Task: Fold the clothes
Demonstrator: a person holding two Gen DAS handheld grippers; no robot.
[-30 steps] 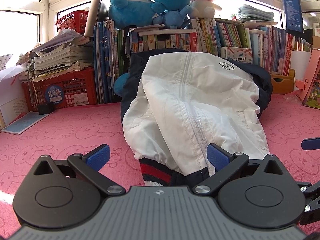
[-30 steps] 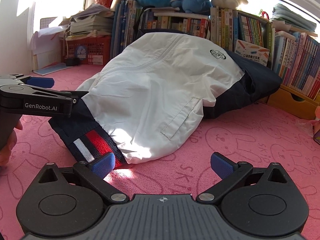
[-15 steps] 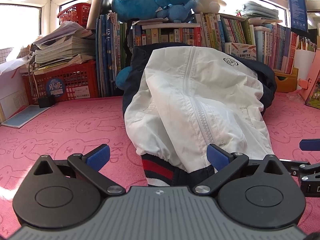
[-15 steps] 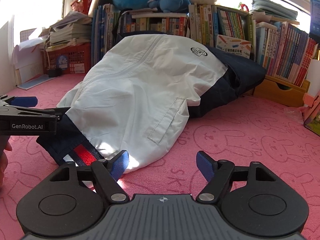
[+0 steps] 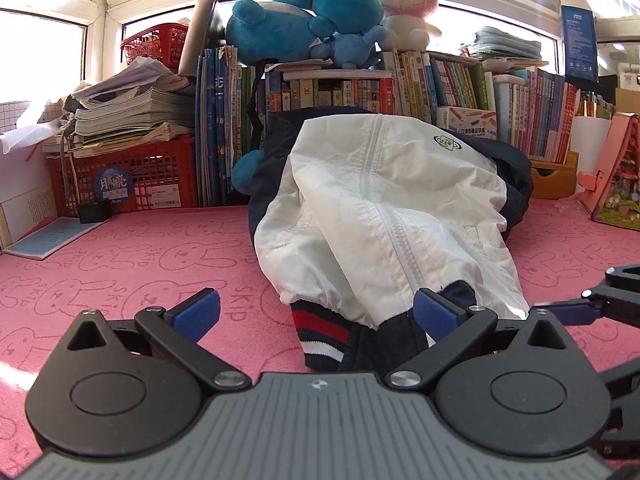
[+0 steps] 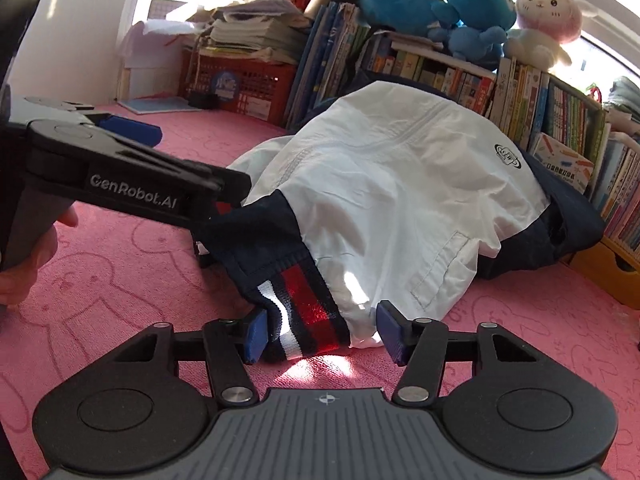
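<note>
A white and navy jacket (image 5: 384, 208) lies zipped on the pink rug (image 5: 132, 264), with its striped red, white and navy hem band (image 6: 308, 316) nearest me. My left gripper (image 5: 316, 314) is open, and the hem's left end (image 5: 320, 332) lies between its fingers without being pinched. My right gripper (image 6: 324, 334) straddles the band's right end; its jaws are closing and the pads stand at the cloth's sides without squeezing it. One of the left gripper's fingers (image 6: 132, 130) shows at the left of the right wrist view, above the navy hem.
Bookshelves (image 5: 460, 92) and plush toys (image 5: 320, 4) stand behind the jacket. A red crate (image 5: 132, 184) with stacked papers sits at the back left, and a pink toy house (image 5: 616, 184) at the right. A person's hand (image 6: 28, 264) holds the left gripper.
The right gripper's jaws have narrowed from wide apart. It has moved onto the striped hem and rolled a little. The left gripper has shifted slightly and stays open.
</note>
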